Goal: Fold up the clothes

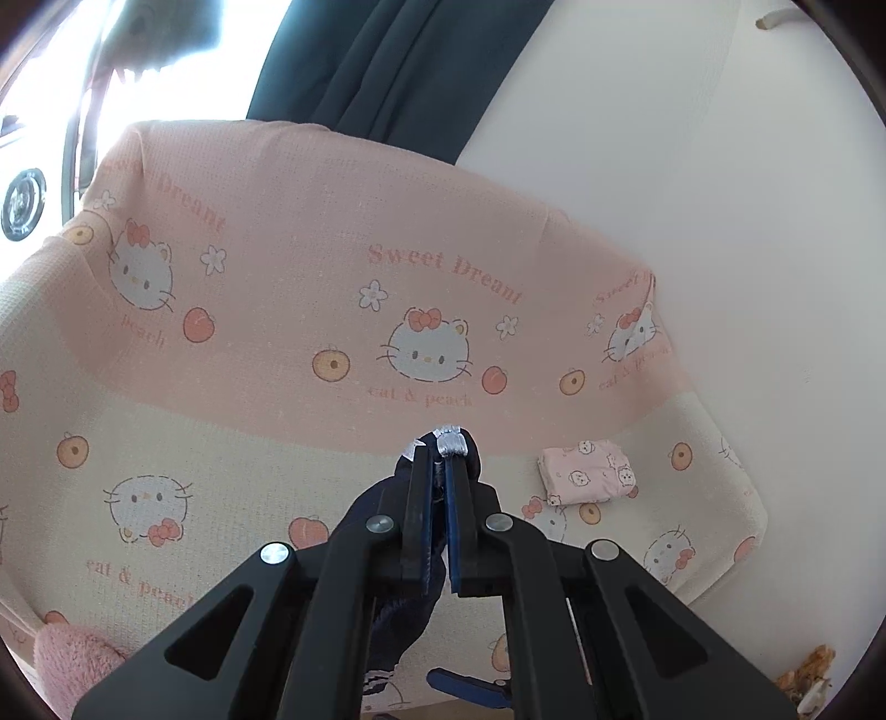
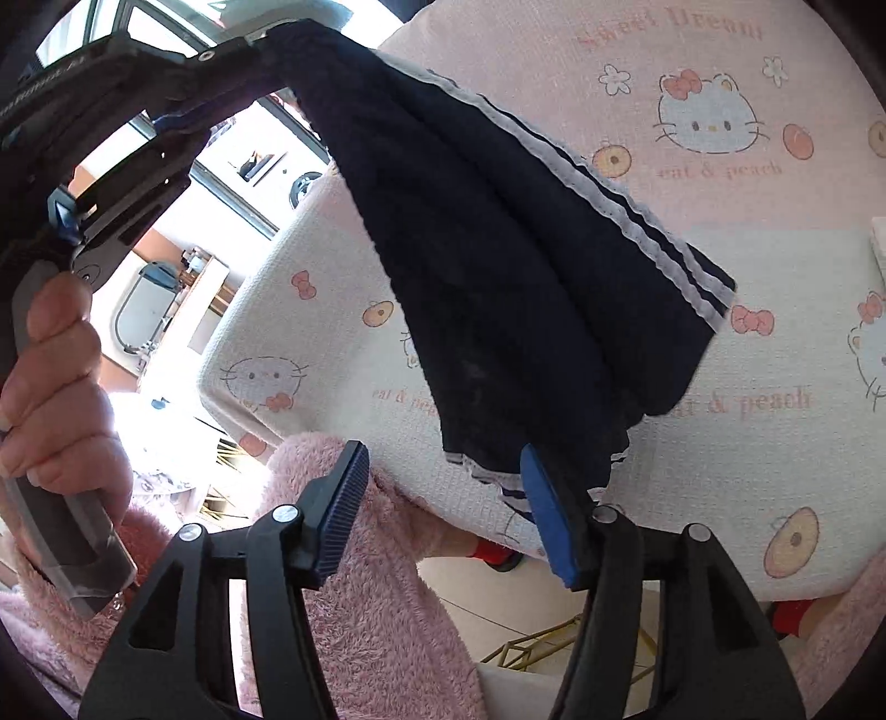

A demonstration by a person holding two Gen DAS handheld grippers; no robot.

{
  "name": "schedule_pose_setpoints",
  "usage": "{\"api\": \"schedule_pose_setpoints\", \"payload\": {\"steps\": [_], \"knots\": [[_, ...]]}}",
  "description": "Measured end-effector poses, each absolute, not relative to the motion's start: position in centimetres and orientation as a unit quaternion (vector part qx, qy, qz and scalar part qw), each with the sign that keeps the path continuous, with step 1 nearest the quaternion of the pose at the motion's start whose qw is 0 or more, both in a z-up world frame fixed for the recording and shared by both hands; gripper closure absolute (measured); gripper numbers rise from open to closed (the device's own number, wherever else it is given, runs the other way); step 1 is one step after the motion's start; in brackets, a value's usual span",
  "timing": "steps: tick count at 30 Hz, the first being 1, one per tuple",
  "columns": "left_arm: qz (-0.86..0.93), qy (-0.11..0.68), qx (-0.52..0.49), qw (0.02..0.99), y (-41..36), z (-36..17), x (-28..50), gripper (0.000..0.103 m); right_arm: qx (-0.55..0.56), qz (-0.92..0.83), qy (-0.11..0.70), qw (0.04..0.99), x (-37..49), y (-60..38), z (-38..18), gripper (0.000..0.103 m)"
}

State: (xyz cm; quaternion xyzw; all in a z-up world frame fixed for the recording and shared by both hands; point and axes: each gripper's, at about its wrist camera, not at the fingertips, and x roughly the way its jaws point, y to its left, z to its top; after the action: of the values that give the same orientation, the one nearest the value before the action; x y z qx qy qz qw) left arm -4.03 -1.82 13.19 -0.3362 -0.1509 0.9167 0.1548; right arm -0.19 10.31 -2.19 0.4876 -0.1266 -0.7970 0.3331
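My left gripper (image 1: 443, 443) is shut on the top edge of a dark navy garment with white stripes (image 1: 398, 637), held up above the table; the cloth hangs below the fingers. In the right wrist view the same garment (image 2: 498, 266) hangs from the left gripper (image 2: 260, 39) at the upper left and drapes down to the right. My right gripper (image 2: 443, 482) is open just under the garment's lower hem; its right blue pad (image 2: 545, 515) is at the hem, and I cannot tell if it touches.
The table wears a pink and cream cat-and-peach cloth (image 1: 332, 266). A small folded pink garment (image 1: 590, 471) lies at its right. A fluffy pink sleeve (image 2: 376, 581) is below. A white wall (image 1: 720, 194) and dark curtain (image 1: 398, 72) stand behind.
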Motion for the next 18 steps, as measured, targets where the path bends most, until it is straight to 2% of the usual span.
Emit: {"api": "schedule_pose_setpoints", "payload": {"steps": [6, 11, 13, 14, 16, 18], "knots": [[0.906, -0.183, -0.344, 0.165, -0.8, 12.1, -2.6, 0.099, 0.53, -0.792, -0.129, 0.274, -2.2, 9.1, -6.8, 0.043], [0.906, -0.194, -0.343, 0.153, -1.4, 11.8, -1.6, 0.099, 0.506, -0.816, -0.133, 0.247, -2.6, 10.2, -6.9, 0.043], [0.907, -0.197, -0.345, 0.143, -2.2, 11.7, -1.4, 0.099, 0.492, -0.84, -0.099, 0.205, -3.0, 11.2, -6.9, 0.059], [0.906, -0.199, -0.347, 0.14, -2.5, 11.5, -1.3, 0.099, 0.487, -0.849, -0.082, 0.186, -3.3, 11.9, -7.0, 0.072], [0.904, -0.205, -0.35, 0.135, -3.3, 11.1, -1.2, 0.099, 0.478, -0.865, -0.046, 0.149, -3.9, 13.3, -7.1, 0.08], [0.907, -0.21, -0.345, 0.122, -4.2, 10.9, -0.9, 0.099, 0.47, -0.875, -0.018, 0.112, -4.6, 14.9, -6.7, 0.082]]}}
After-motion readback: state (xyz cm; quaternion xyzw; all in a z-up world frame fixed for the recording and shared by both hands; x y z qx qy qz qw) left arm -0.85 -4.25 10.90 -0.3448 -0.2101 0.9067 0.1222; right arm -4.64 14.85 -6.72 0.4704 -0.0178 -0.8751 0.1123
